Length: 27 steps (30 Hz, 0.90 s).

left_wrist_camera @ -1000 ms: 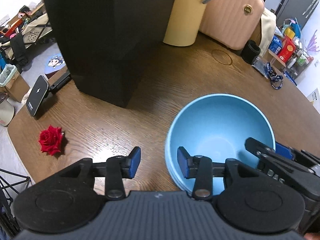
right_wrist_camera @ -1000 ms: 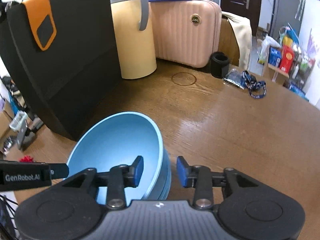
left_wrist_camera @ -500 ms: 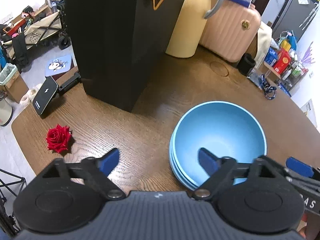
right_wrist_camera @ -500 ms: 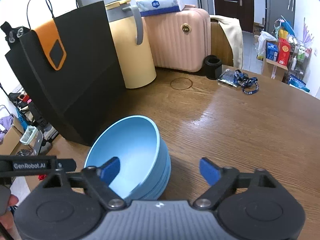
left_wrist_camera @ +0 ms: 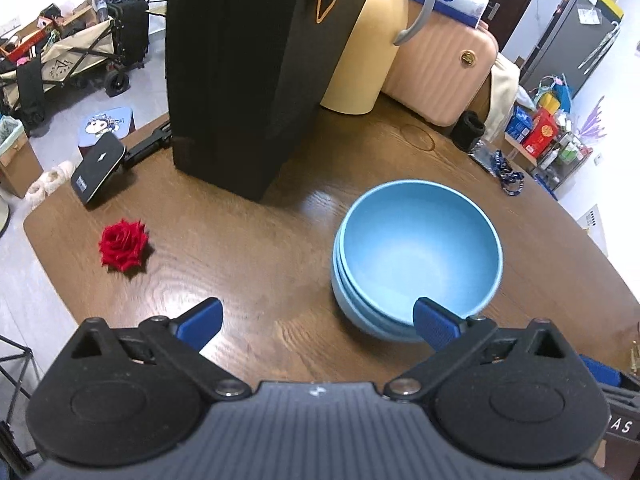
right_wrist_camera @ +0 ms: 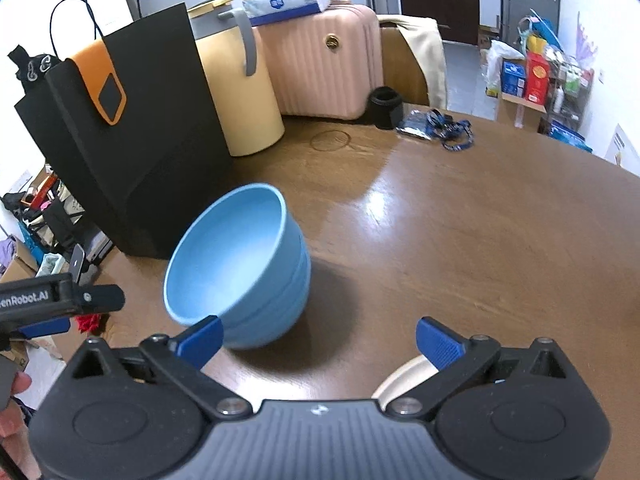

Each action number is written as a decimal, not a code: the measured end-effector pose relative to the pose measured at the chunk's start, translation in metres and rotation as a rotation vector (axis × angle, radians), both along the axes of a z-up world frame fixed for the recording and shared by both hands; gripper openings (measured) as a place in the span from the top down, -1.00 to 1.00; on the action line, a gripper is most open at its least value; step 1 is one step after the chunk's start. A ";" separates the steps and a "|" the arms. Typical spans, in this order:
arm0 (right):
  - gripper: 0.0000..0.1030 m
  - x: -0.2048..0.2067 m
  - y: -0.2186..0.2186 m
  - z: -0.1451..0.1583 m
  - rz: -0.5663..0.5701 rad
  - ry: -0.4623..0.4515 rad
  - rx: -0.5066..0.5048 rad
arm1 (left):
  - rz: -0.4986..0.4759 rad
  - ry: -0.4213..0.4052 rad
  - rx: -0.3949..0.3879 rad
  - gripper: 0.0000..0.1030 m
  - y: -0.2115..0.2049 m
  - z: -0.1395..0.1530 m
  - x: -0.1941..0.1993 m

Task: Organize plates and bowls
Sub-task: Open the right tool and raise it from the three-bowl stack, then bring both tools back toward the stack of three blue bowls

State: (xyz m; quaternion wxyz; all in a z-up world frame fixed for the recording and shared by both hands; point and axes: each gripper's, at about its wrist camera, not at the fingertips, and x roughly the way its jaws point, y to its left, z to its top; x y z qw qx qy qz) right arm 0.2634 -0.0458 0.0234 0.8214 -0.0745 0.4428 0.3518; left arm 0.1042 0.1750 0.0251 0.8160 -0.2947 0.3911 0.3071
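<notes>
A stack of light blue bowls [left_wrist_camera: 416, 256] stands on the brown wooden table [left_wrist_camera: 280, 208]; it also shows in the right wrist view [right_wrist_camera: 240, 272]. My left gripper [left_wrist_camera: 320, 322] is open and empty, pulled back above the table just short of the stack. My right gripper [right_wrist_camera: 318, 338] is open and empty, also back from the bowls. The rim of a cream plate [right_wrist_camera: 404, 376] shows under the right gripper's right finger. The left gripper's side shows at the left edge of the right wrist view [right_wrist_camera: 60, 300].
A tall black paper bag [left_wrist_camera: 248, 72] stands behind the bowls, with a yellow bin [left_wrist_camera: 360, 56] and a pink suitcase [left_wrist_camera: 444, 68] further back. A red rose [left_wrist_camera: 124, 244] and a phone on a stand [left_wrist_camera: 98, 168] lie at the left. A blue lanyard [right_wrist_camera: 452, 132] lies far right.
Both grippers have let go of the top bowl's rim, opened wide and drawn back and up. The bowl now rests in the stack.
</notes>
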 end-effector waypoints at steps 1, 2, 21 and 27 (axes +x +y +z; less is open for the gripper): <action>-1.00 -0.004 -0.006 -0.001 -0.002 0.003 -0.004 | -0.001 -0.006 -0.002 -1.00 -0.004 0.001 -0.004; -1.00 -0.008 -0.011 -0.001 0.000 0.005 -0.007 | -0.005 -0.011 -0.002 -1.00 -0.008 0.001 -0.009; -1.00 -0.062 -0.119 -0.016 -0.081 0.045 -0.060 | -0.176 0.048 0.043 -1.00 -0.126 -0.002 -0.044; -1.00 -0.076 -0.143 -0.020 -0.115 0.052 -0.085 | -0.191 0.037 0.034 -1.00 -0.140 -0.003 -0.053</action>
